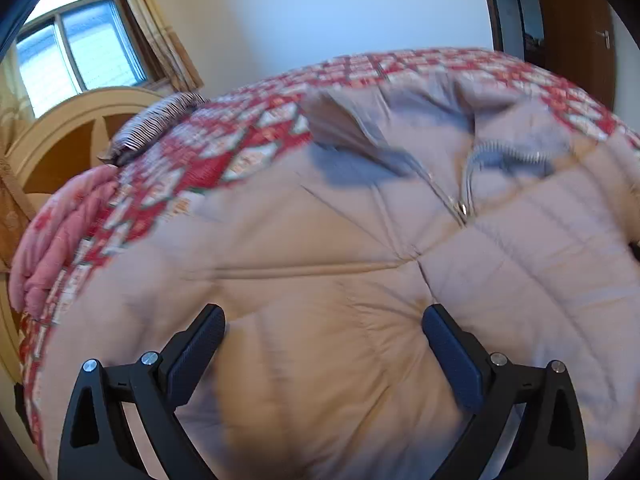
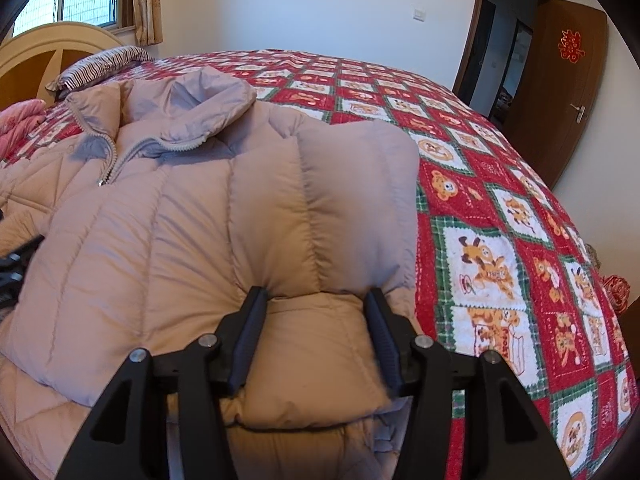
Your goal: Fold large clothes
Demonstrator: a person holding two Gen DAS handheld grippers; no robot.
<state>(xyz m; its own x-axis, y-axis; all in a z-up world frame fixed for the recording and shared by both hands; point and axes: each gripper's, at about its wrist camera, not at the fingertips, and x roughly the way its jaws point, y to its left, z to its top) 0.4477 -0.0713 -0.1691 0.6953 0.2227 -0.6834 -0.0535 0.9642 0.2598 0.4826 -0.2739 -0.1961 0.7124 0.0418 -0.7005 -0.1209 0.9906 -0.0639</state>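
A bed under a red-and-green patchwork cartoon quilt [image 2: 500, 216] fills both views. A beige quilted puffer jacket [image 2: 192, 216] lies across its left and centre, zip partly undone. The left claw [image 1: 324, 316] hangs released above the padding; the right claw [image 2: 316, 300] straddles a folded sleeve, pads apparently off it.
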